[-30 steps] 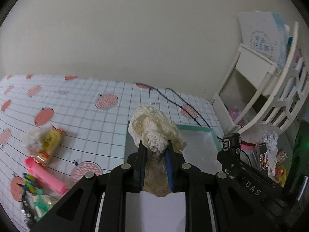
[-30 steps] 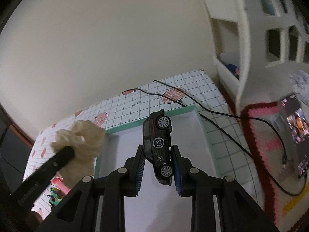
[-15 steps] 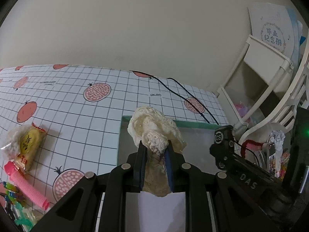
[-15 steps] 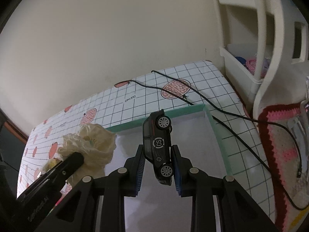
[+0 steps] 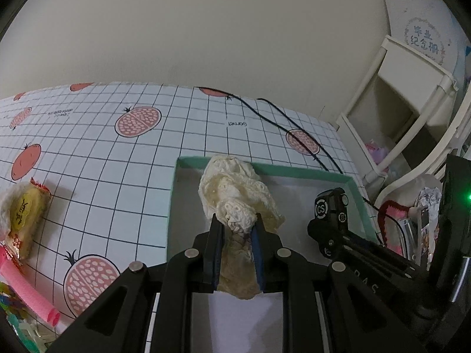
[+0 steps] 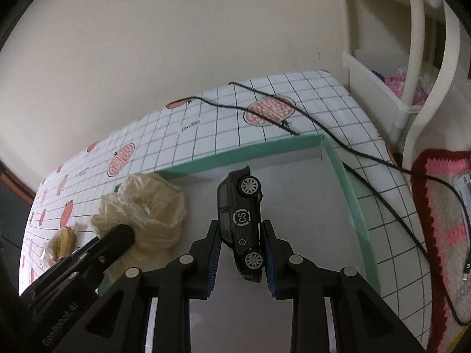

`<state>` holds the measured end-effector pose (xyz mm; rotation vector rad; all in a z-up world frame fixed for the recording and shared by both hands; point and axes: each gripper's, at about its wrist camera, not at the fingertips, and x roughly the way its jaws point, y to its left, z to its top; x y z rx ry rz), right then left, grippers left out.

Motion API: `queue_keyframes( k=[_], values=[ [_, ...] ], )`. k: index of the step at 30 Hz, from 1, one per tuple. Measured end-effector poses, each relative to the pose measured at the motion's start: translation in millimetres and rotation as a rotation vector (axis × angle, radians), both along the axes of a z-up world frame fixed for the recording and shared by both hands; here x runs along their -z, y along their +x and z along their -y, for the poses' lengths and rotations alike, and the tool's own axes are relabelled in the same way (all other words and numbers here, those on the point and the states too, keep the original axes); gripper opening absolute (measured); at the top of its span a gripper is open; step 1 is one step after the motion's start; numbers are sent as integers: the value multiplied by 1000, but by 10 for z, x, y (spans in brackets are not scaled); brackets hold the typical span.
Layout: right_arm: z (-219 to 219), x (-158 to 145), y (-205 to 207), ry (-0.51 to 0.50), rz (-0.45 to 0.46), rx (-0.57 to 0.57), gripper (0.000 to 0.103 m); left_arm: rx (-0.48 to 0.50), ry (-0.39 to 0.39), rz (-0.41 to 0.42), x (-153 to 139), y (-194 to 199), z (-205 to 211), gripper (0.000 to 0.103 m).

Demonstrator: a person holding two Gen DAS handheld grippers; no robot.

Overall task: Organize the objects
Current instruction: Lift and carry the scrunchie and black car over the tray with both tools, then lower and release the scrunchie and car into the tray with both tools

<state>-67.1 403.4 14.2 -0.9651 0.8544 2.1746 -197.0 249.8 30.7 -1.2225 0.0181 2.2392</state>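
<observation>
Two carried items, both over the green-rimmed tray (image 6: 350, 188) on the gridded fruit-print mat (image 5: 97, 158). Cream lace cloth (image 5: 235, 203): soft, very light, no stiffness; it bunches above the pads and hangs limp below them, so it will likely drape and spread wherever it is let go. Best taken at a gathered wad, as now, rather than by a loose edge that could slip out. Left gripper (image 5: 235, 235): jaws nearly closed, pinching the wad of cloth between the blue pads, its tail trailing toward the camera. Cloth sits over the tray's left part; whether its lower end touches the tray floor cannot be told from either view. Black toy car (image 6: 243, 223): rigid, smooth painted shell, probably slick, small enough to twist in a pinch; free wheels mean it may roll once set down. Right gripper (image 6: 240, 250): narrowly open to the car's width, clamped on roof and underside near the rear half, nose pointing up and away, wheels facing right. Car hangs above the tray's middle, clear of the floor by the look of it. A black cable (image 6: 323, 123) runs just beyond the tray's far corner; snack packet (image 5: 25, 214) and pink tube (image 5: 26, 291) lie well apart on the mat.
</observation>
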Motion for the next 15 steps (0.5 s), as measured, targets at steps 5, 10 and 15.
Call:
queue_keyframes(
  k=[5, 10, 15],
  values=[
    [22, 17, -8, 14, 15, -3, 29, 3, -13, 17, 45, -38, -22, 20],
    [31, 14, -25, 22, 25, -2, 29, 4, -31, 36, 89, -67, -21, 20],
    [23, 1, -14, 23, 30, 4, 31, 2, -27, 50, 79, -56, -6, 21]
  ],
)
